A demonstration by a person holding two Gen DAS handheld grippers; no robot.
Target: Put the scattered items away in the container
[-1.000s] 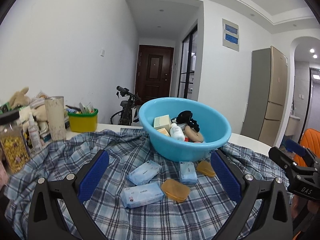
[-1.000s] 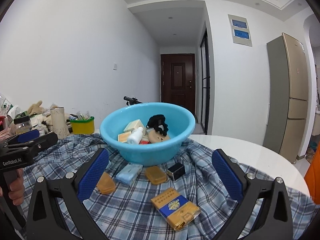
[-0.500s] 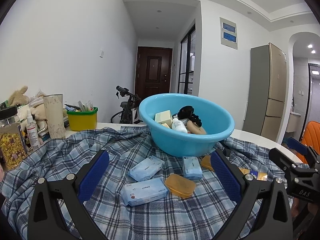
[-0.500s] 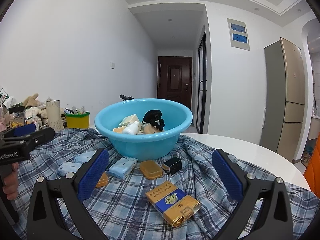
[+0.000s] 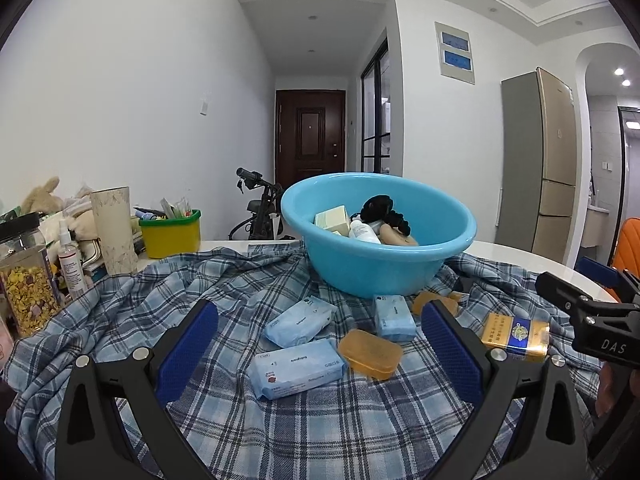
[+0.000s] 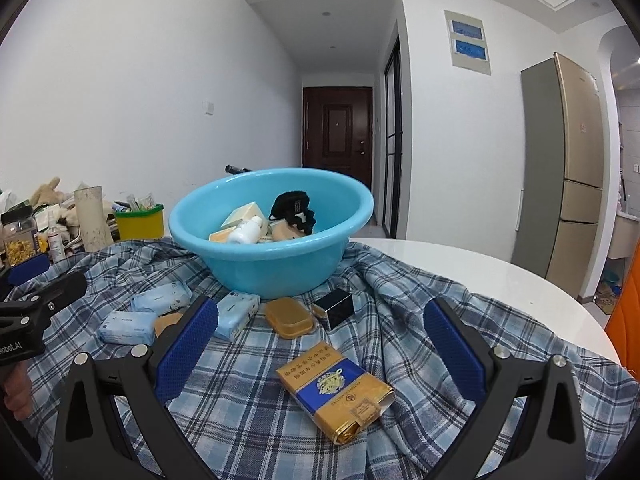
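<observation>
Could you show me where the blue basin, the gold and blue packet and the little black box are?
blue basin (image 6: 276,276), right wrist view, front outer wall.
gold and blue packet (image 6: 334,388), right wrist view, top face.
little black box (image 6: 336,307), right wrist view, front face.

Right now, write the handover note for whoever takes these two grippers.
Left gripper: open, empty, aimed at the tissue packs.
Right gripper: open, empty, over the blue-and-gold carton.
Blue basin stands on the plaid cloth.
Done: in the basin are a white bottle, a pale box, a black hair tie and some tan items.
Left on the cloth: three blue tissue packs, two amber cases, a small black box and the carton.
</observation>
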